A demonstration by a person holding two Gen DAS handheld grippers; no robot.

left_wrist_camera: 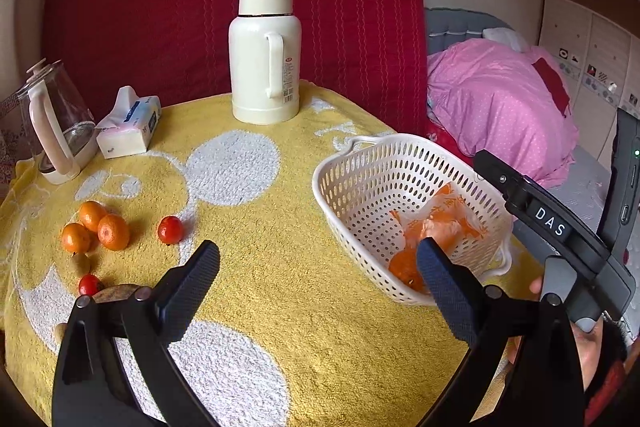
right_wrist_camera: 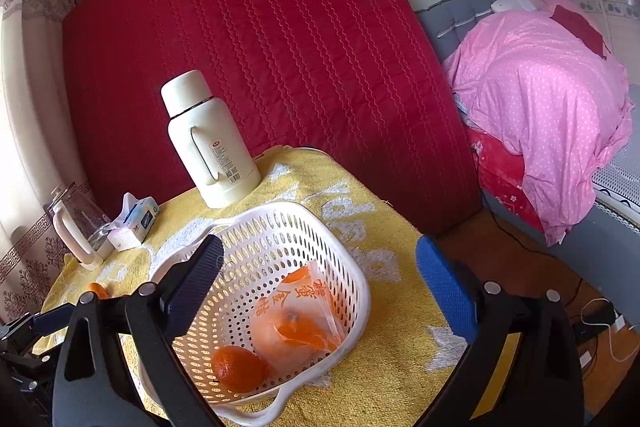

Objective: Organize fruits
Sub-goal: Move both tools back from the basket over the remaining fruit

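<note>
On the left of the bench (left_wrist_camera: 280, 307), three mandarins (left_wrist_camera: 96, 227) and two small red fruits (left_wrist_camera: 170, 230) are waiting loose on the yellow towel. The left gripper (left_wrist_camera: 320, 267) is hovering with fingers wide and empty; I judge it should be swinging left, closing gently around one mandarin. To the right, the white basket (left_wrist_camera: 360, 163) is already holding an orange and a bagged fruit (right_wrist_camera: 296, 323), with the right gripper (right_wrist_camera: 320, 267) gaping empty above it. A thermos, red quilt and pink bed are standing behind.

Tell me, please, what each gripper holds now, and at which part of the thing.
Nothing is held. The left gripper is open above the towel, and the right gripper is open over the basket; no fruit is between their fingers.
</note>
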